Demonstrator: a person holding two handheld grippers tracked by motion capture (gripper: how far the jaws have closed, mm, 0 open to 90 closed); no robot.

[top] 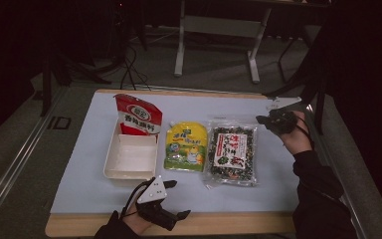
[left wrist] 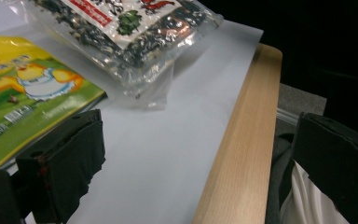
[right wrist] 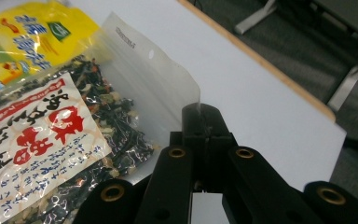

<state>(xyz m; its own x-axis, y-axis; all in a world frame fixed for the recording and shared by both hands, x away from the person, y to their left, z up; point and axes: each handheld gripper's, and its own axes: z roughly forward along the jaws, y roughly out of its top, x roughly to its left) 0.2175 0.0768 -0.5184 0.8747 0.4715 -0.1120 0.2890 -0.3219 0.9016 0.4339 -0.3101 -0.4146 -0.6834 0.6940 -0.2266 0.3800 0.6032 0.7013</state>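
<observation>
Your left gripper [top: 171, 199] sits wide open and empty at the near edge of the table [top: 79, 194], just in front of the white tray [top: 131, 158]. Next come the red bag [top: 138, 115] and the yellow pouch [top: 187, 146]. Right of them the seaweed bag [top: 231, 154] lies flat, its long side running away from you, clear top flap at the far end. Your right gripper [right wrist: 200, 116] is pinched tight on that flap's corner. You look to be starting a lift. Next, raise it slowly so the thin flap does not slip.
</observation>
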